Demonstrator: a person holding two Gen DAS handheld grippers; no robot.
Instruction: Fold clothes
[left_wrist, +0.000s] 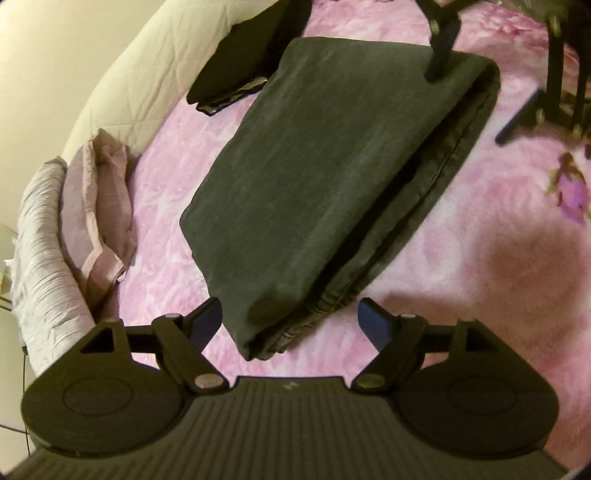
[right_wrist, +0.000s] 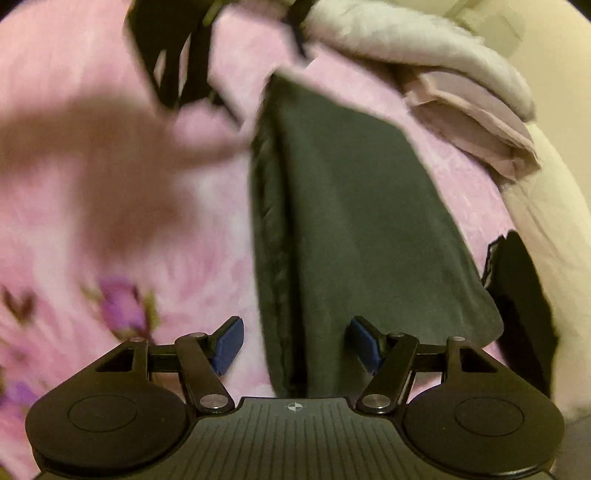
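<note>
Pink floral bed cover (left_wrist: 480, 229) underfoot, pale quilted bedding (left_wrist: 155, 66) and a bunched mauve pillowcase (left_wrist: 99, 199) along the far left edge. Dark grey garment (left_wrist: 325, 177) lying flat in the middle of the bed, folded into a long stacked rectangle, with layered edges and a stitched seam showing down its right side. Another dark piece of clothing (left_wrist: 229, 74) just beyond its far left corner.

Left gripper (left_wrist: 290, 317) spread wide over the garment's near corner, fingers released, nothing pinched. Right gripper (right_wrist: 295, 345) likewise released, straddling the opposite end, cloth between the blue pads (right_wrist: 229, 341) but not pressed; view motion-blurred.

Likely soft, limp and light, with a matte weave that should not slip much. Bound to sag and let its layers slide apart if lifted by one ply. Best taken at the two end corners, pinching the whole stack near the seamed edge.
</note>
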